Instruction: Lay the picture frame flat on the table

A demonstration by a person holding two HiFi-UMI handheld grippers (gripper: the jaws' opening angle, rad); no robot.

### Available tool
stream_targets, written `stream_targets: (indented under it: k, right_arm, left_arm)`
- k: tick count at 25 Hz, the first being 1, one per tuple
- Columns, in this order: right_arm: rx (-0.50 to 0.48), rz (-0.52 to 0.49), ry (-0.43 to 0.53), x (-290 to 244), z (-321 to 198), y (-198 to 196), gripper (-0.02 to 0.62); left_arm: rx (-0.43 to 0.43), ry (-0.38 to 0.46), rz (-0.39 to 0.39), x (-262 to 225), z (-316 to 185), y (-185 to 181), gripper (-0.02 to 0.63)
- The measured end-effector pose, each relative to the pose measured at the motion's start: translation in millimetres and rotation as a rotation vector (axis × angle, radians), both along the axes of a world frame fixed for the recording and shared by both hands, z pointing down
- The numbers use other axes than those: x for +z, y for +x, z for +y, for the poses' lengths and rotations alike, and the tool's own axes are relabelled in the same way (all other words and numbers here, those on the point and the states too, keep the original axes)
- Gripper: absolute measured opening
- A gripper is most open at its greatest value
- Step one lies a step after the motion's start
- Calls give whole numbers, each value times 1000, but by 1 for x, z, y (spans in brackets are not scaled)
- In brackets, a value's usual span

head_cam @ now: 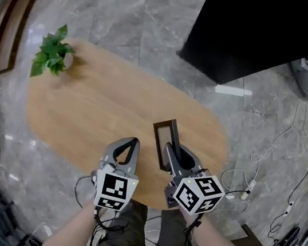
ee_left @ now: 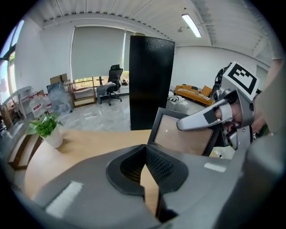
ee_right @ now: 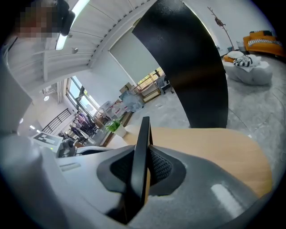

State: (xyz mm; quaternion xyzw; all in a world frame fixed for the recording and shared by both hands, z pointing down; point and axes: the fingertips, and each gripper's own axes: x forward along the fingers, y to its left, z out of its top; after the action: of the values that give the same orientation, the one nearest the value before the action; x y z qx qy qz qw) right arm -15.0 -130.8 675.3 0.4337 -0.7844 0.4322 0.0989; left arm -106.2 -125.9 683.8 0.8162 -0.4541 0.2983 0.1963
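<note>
A dark-rimmed picture frame (head_cam: 165,134) with a brown panel stands tilted over the near right part of the oval wooden table (head_cam: 86,109). My right gripper (head_cam: 173,150) is shut on its lower edge. In the right gripper view the frame (ee_right: 143,138) runs edge-on between the pads. The left gripper view shows its brown face (ee_left: 181,139) with the right gripper's finger across the top. My left gripper (head_cam: 132,141) hovers over the table just left of the frame, shut with nothing in it; its ribbed pads (ee_left: 156,163) meet at the tips.
A small potted plant (head_cam: 52,55) sits at the table's far left end. A tall black cabinet (head_cam: 255,31) stands on the grey floor beyond the table. Cables (head_cam: 278,145) trail on the floor at the right. The person's legs are at the near edge.
</note>
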Motion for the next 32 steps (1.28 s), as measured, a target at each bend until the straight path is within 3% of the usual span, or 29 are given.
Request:
stream_targets:
  k: [13, 24, 32]
  right_arm:
    - [36, -105, -87, 93, 6, -3, 54]
    - [28, -22, -101, 129, 7, 18, 62]
    - [9, 96, -99, 146, 6, 28, 128]
  left_arm:
    - [-27, -82, 3, 73, 18, 1, 20]
    - [-41, -91, 12, 87, 18, 3, 20]
    - [-39, -102, 17, 93, 23, 6, 20]
